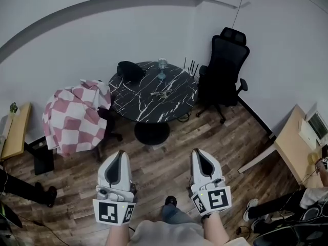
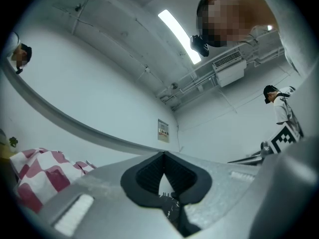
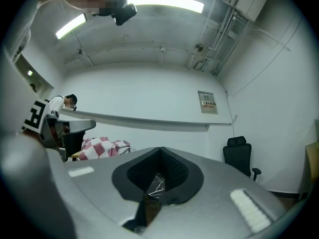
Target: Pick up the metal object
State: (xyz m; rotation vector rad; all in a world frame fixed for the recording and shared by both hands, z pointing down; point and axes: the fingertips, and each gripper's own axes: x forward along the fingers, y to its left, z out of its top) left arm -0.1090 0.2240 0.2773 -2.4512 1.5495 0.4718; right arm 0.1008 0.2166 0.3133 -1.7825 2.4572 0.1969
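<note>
A small metal object (image 1: 162,93) lies near the middle of a round black marble table (image 1: 134,111), far ahead of me in the head view. My left gripper (image 1: 121,153) and right gripper (image 1: 196,151) hang low over the wooden floor, well short of the table. Each has its jaws pressed together with nothing between them. In the left gripper view the left gripper (image 2: 163,154) points towards the wall, and a sliver of the table (image 2: 172,209) shows through the jaw gap. The right gripper (image 3: 160,149) also frames a bit of the marble table (image 3: 156,183).
A black bundle (image 1: 130,69) and a teal-based glass item (image 1: 162,69) also sit on the table. A chair draped in a pink checkered cloth (image 1: 74,114) stands left of it, and a black office chair (image 1: 224,65) to its right. A wooden desk (image 1: 292,142) and a seated person (image 1: 310,199) are at the right.
</note>
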